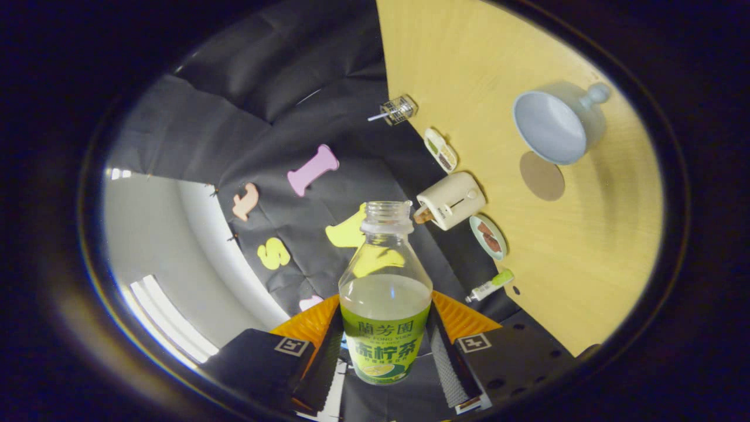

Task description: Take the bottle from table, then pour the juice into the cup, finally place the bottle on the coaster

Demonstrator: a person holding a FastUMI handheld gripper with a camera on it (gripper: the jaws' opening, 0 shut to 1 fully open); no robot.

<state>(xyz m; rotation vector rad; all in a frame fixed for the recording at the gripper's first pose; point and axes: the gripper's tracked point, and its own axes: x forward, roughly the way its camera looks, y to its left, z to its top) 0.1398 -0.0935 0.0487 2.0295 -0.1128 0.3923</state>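
My gripper is shut on a clear uncapped bottle with a green label, one finger pressing each side of the label. Pale juice fills it to about the shoulder, and its open mouth points away from me. The whole view is rolled hard to one side, so the wooden table stands almost upright beside the bottle. A pale blue cup with a knobbed handle sits on that table, well beyond the bottle's mouth. A round brown coaster lies right beside the cup, on the side nearer me.
Along the table's back edge stand a small wire basket, a two-part snack dish, a cream toaster, a small plate of food and a little green-capped tube. Black cloth hangs behind them.
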